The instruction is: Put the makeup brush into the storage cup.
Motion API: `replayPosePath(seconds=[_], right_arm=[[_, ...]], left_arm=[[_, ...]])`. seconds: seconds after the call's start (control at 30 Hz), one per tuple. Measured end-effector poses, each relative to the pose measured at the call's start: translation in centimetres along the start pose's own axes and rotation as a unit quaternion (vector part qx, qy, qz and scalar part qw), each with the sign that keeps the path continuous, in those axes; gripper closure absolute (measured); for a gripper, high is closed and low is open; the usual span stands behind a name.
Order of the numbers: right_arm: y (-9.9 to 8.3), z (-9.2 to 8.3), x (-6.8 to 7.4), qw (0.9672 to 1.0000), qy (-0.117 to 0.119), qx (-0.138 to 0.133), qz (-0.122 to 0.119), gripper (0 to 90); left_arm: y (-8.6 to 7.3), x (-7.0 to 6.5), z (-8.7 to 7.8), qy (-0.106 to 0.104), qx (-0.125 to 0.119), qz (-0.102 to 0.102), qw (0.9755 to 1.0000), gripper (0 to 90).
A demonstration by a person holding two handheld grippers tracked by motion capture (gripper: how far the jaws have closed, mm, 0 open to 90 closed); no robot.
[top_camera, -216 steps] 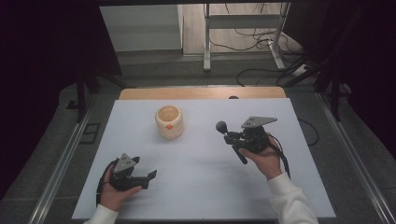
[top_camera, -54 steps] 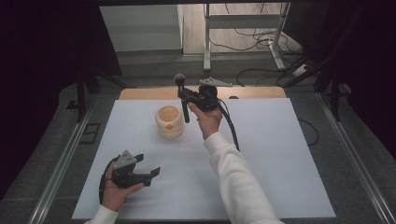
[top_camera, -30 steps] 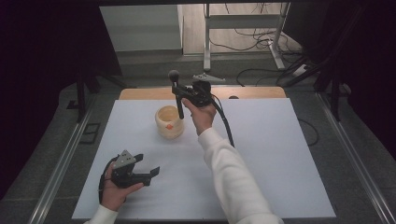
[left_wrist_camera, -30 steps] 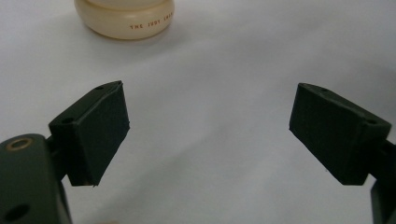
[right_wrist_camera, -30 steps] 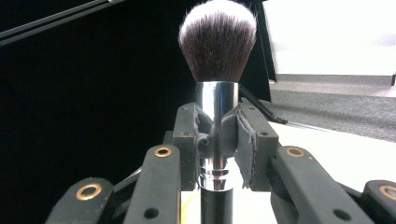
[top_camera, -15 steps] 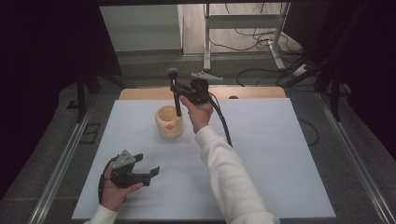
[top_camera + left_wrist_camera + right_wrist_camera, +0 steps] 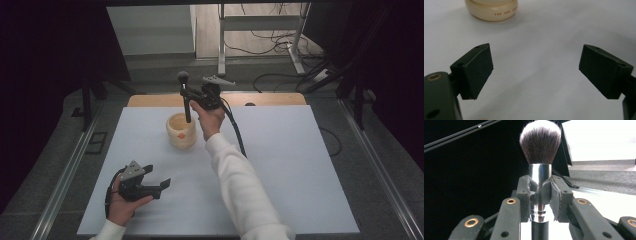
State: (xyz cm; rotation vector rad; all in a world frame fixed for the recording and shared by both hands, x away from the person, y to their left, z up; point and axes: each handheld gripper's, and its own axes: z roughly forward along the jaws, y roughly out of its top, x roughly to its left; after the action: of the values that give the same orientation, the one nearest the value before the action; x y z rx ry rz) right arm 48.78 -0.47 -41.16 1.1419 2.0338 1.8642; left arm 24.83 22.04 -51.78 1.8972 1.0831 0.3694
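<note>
Right gripper [image 7: 192, 100] clamps a brush [image 7: 185, 97] upright over the cup [image 7: 181, 131] near the table's [image 7: 300, 165] far edge; left gripper [image 7: 159, 186] rests released by the near-left corner.

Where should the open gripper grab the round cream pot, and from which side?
Probably around the cream pot's round wall, coming level across the white table from the near side where the left gripper rests with its fingers apart. From above is a poor choice: the brush handle stands over its open mouth.

A: Bearing surface? A white rectangular tabletop [image 7: 280, 165], a strip of pale wood [image 7: 150, 100] along its far edge.

B: Beyond it: grey floor [image 7: 160, 67], white metal frame legs [image 7: 221, 30], loose black cables [image 7: 270, 35].
</note>
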Motion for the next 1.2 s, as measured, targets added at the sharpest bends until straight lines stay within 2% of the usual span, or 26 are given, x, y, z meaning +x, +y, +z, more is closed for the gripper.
replayPosePath(seconds=[0.63, 0.93, 1.2], right_arm=[[-0.9, 1.9, -0.1, 0.9997, 0.008, -0.010, 0.019, 71.1], [-1.7, 2.7, -0.2, 0.9999, 0.006, -0.005, 0.013, 71.0], [-2.5, 2.7, -0.4, 1.0000, -0.001, 0.006, 0.007, 70.9]], left_arm=[[-0.1, 0.1, 0.0, -0.001, 0.001, -0.001, 1.0000, 12.8], [-0.1, 0.1, 0.0, 0.000, 0.001, 0.001, 1.0000, 12.9], [-0.2, 0.2, -0.1, 0.001, 0.002, 0.000, 1.0000, 12.9]])
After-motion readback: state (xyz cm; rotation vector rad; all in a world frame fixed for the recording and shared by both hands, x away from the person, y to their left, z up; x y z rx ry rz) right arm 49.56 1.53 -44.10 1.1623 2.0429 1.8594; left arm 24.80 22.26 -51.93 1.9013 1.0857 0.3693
